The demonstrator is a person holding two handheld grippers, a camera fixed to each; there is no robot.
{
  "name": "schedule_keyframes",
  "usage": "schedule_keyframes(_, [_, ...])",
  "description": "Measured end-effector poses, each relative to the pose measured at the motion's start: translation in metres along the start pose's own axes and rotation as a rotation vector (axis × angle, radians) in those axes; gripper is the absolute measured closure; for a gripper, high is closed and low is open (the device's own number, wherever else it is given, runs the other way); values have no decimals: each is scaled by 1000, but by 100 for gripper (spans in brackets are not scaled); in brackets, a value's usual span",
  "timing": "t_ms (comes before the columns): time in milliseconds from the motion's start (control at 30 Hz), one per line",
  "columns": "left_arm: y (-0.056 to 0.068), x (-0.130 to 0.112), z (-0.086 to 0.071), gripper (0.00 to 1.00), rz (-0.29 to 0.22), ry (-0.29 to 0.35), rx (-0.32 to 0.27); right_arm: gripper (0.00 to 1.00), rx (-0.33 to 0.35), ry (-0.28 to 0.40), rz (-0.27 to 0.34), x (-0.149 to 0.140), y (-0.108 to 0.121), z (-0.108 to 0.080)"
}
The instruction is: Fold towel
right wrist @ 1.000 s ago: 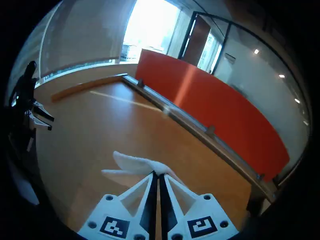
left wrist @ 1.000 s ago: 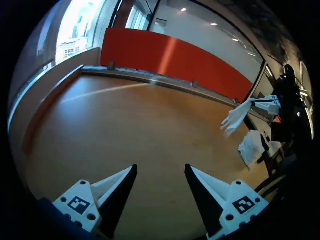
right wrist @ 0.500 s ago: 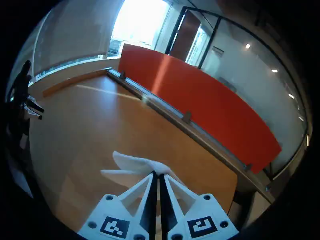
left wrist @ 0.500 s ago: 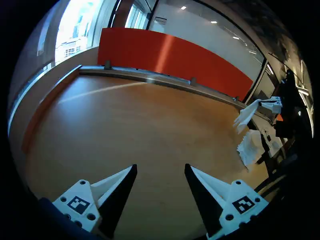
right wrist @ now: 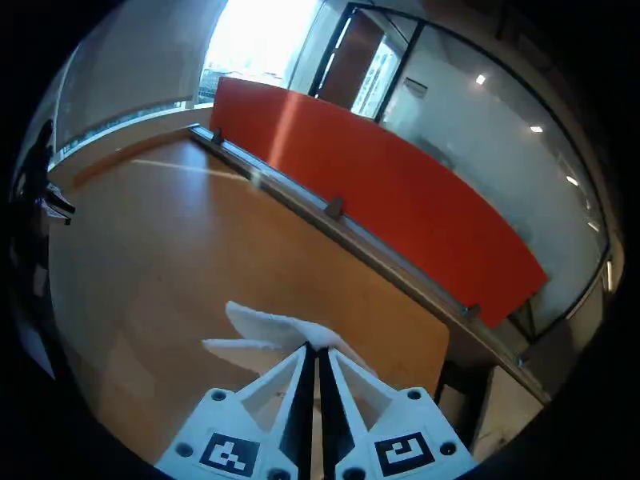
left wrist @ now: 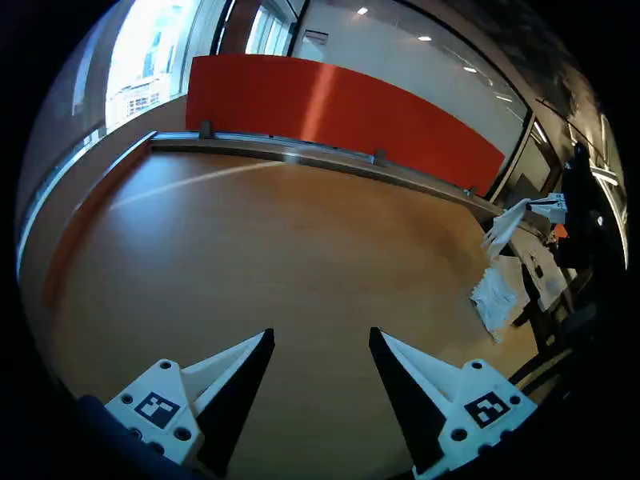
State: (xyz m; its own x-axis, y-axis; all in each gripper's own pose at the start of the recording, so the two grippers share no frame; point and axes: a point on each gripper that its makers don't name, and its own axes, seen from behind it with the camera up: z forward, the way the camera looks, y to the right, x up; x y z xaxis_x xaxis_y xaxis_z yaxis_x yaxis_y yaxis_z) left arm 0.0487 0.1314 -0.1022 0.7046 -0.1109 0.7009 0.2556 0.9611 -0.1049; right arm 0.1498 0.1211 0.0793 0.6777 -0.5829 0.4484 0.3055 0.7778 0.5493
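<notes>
Two grippers are counted: the left gripper (left wrist: 320, 332) is seen near, low over the table (left wrist: 264, 232), its fingers spread wide apart with nothing between them; the right gripper (right wrist: 318, 350) is held with its fingers pressed together on a corner of the white towel (right wrist: 264, 332), which is fanned out just beyond the fingertips above the wood. In the left gripper view the right gripper (left wrist: 552, 206) is found at the far right, with the towel (left wrist: 502, 230) hung from it. One more white cloth (left wrist: 496, 292) is laid at the table's right edge, just below; whether the two are joined cannot be told. One orange panel (left wrist: 336, 104) is stood along the far edge, behind a metal rail (left wrist: 280, 150) by which it is carried. The surface is smooth orange-brown wood. A bright window (left wrist: 148, 64) is seen at the far left and a glass wall (left wrist: 416, 64) behind the panel.
</notes>
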Motion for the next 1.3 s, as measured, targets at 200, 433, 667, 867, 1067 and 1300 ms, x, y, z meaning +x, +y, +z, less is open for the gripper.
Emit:
schedule_keyframes(200, [7, 0, 2, 13, 4, -6, -4, 97, -10, -13, 9, -16, 9, -10])
schedule_keyframes(433, [14, 2, 2, 12, 13, -6, -15, 97, -16, -26, 35, -40, 8, -24])
schedule_keyframes(667, [22, 2, 3, 12, 26, -10, -33, 97, -24, -56, 60, -71, 0, -44])
schedule_keyframes(867, [27, -1, 4, 12, 33, -15, -48, 97, -31, -78, 84, -96, -12, -59])
schedule_keyframes(1067, [28, -1, 2, 12, 42, -15, -58, 97, -49, -121, 103, -125, -19, -66])
schedule_keyframes(1300, [24, -5, -2, 12, 43, -19, -57, 97, -77, -174, 147, -163, -22, -73])
